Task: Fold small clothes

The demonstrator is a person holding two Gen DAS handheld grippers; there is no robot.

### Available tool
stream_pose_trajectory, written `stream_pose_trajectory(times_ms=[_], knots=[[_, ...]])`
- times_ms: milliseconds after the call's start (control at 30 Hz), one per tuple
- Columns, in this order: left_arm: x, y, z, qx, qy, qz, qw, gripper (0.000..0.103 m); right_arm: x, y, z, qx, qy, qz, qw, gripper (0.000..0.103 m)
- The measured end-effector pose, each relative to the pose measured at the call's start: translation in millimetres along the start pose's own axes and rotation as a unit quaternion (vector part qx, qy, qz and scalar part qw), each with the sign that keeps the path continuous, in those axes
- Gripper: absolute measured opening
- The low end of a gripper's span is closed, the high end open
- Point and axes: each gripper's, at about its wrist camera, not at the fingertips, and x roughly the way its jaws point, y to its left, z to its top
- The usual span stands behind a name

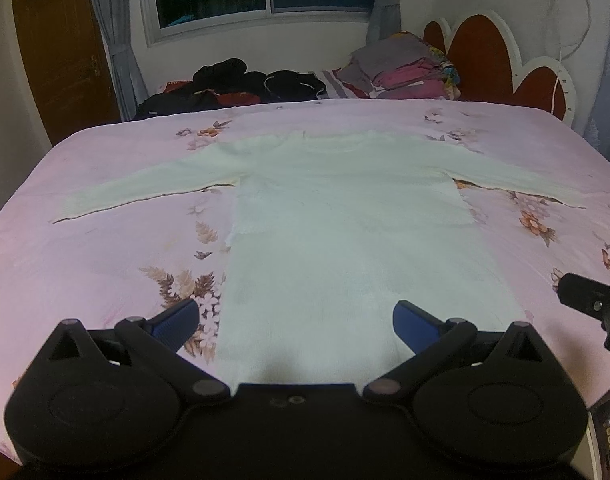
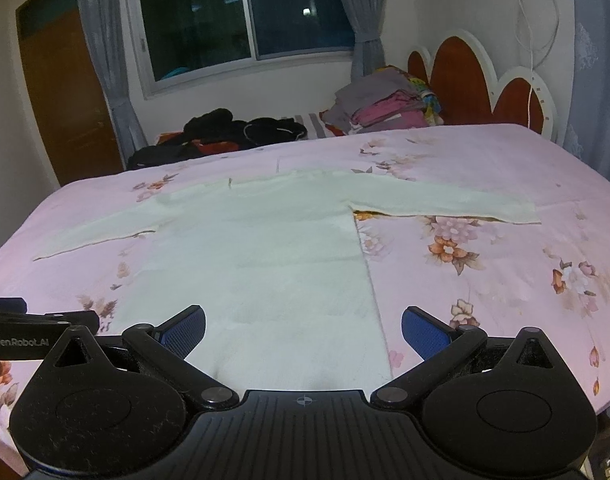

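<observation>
Two hand-held grippers, left (image 1: pixel 295 322) and right (image 2: pixel 303 330), gape over one sweater (image 1: pixel 345 216).

Hidden and cut-off parts

The sweater's (image 1: pixel 345 208) bottom hem is covered by the left hand-held gripper (image 1: pixel 295 322) body; the right hand-held gripper (image 2: pixel 303 328) hides it likewise. In the left view only a black tip of the other gripper enters at the right edge. The dark clothes pile (image 1: pixel 241 86) is too dim to tell apart
</observation>
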Motion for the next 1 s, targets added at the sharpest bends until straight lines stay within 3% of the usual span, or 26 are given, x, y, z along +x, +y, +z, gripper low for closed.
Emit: stream_pose_trajectory(times_ms=[700, 1000], knots=[[87, -14, 61, -0.02, 0.025, 0.02, 0.9993, 0.103, 97, -51, 63, -0.003, -0.003, -0.015, 1.0, 0.103], [126, -23, 86, -0.023, 0.027, 0.022, 0.9992, 0.103, 140, -93, 87, 0.006, -0.014, -0.032, 0.999, 0.103]])
